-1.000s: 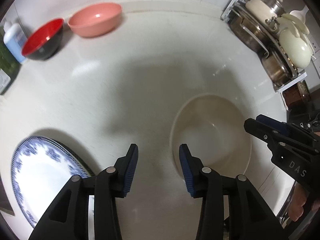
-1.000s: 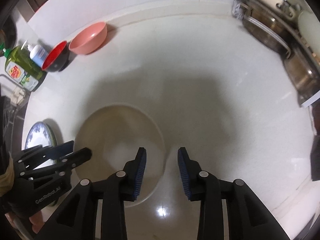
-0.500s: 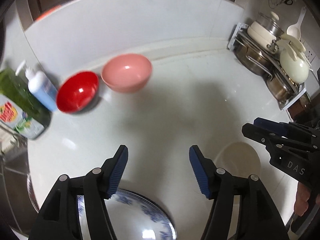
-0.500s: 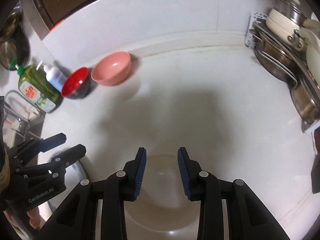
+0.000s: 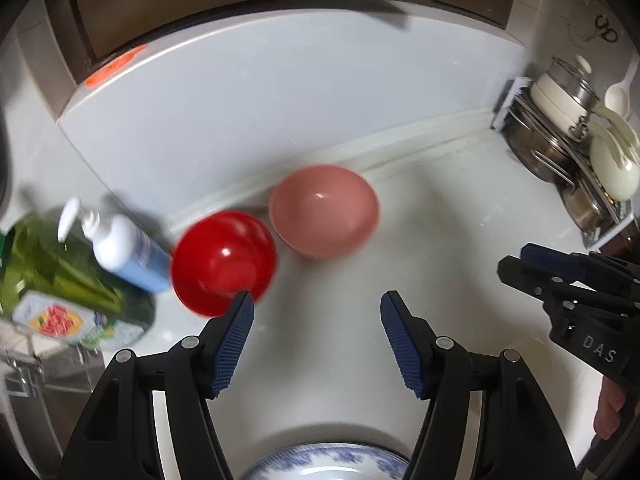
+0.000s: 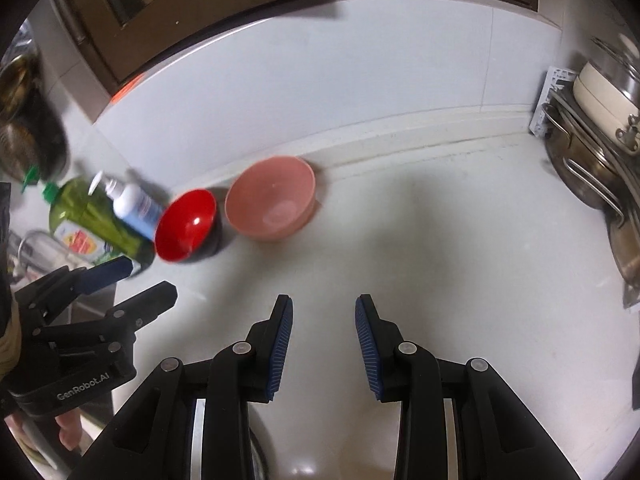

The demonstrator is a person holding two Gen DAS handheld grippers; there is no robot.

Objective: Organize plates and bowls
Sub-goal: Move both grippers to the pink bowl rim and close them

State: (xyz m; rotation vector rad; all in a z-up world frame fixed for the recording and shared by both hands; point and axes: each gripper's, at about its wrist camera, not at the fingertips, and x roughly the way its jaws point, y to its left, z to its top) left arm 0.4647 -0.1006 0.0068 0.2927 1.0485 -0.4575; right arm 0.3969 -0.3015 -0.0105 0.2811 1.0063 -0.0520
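Note:
A red bowl with a black outside and a pink bowl stand side by side at the back of the white counter, near the wall. My left gripper hovers above the counter in front of them, open, nothing between its blue pads. A blue-and-white plate peeks in below it. My right gripper is open too, jaws narrower, empty, with a cream bowl barely showing under it. The right wrist view has the red bowl, the pink bowl and the left gripper.
A green dish-soap bottle and a white-and-blue pump bottle stand left of the red bowl, beside a sink. A rack of pots and lids fills the counter's right end. The right gripper is at the left wrist view's right edge.
Both grippers rose and pulled back from the cream bowl and the plate, which slid to the bottom edges. The red and pink bowls came to mid-frame. The left jaws widened.

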